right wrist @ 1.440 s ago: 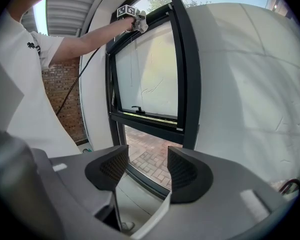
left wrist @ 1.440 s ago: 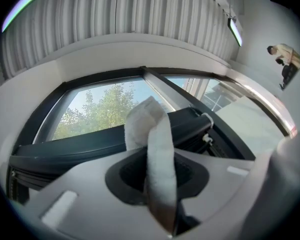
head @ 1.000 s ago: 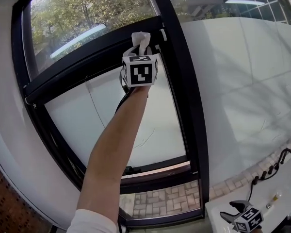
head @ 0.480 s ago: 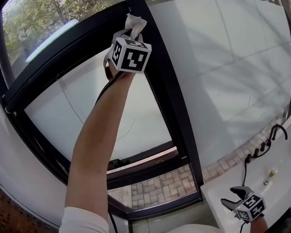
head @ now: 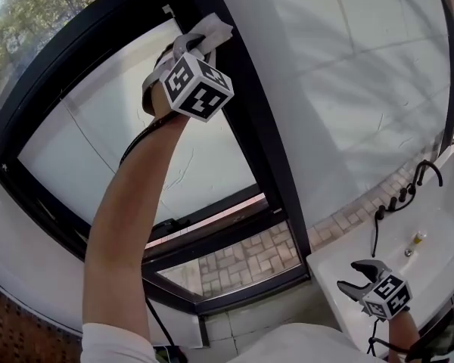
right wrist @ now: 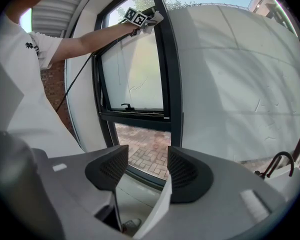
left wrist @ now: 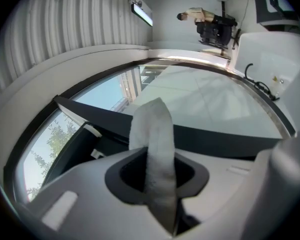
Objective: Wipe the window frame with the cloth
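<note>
Illumination is diffuse daylight, and all views are bright. The white wall (head: 348, 89) carries soft, dappled branch shadows. The trees (head: 23, 13) beyond the glass are the brightest zone of the head view. A ceiling lamp (left wrist: 142, 14) is lit in the left gripper view. All views show strong barrel distortion, so the straight window frame (head: 238, 127) bows. Both gripper views have black vignetted corners. The cloth (left wrist: 157, 149) and the right gripper (right wrist: 147, 164), close to their lenses, render soft.
</note>
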Tool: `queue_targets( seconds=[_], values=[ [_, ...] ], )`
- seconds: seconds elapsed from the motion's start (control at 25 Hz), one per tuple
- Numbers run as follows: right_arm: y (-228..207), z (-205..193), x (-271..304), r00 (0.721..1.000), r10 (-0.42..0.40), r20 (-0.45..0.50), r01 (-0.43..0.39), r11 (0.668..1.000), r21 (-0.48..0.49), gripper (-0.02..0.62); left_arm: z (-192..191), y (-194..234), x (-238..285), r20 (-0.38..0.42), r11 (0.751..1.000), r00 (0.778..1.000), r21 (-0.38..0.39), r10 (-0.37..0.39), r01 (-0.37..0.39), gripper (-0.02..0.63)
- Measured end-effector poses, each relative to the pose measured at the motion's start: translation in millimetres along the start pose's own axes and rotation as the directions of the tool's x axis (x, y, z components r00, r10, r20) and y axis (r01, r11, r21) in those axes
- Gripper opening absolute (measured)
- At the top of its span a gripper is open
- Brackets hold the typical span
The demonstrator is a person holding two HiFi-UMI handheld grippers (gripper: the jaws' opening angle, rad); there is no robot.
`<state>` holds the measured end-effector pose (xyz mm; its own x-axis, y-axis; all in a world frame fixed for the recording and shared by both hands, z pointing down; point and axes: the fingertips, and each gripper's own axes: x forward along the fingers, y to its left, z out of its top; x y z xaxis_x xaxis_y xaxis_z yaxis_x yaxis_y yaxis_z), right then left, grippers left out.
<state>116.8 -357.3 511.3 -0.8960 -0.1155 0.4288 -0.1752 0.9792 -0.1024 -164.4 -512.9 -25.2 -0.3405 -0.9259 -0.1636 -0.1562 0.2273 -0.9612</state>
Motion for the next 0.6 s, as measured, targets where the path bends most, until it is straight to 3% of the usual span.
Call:
queue_targets(
  seconds=[0.6],
  values=[
    [12.7, -5.3, 3.1, 0.999, 0.037, -0.033, -0.038, 0.999, -0.021, 0.249, -27.8, -145.1, -18.3, -0.041, 0.99, 0.993, 0.088, -0.109, 0.113, 0.094]
  ],
)
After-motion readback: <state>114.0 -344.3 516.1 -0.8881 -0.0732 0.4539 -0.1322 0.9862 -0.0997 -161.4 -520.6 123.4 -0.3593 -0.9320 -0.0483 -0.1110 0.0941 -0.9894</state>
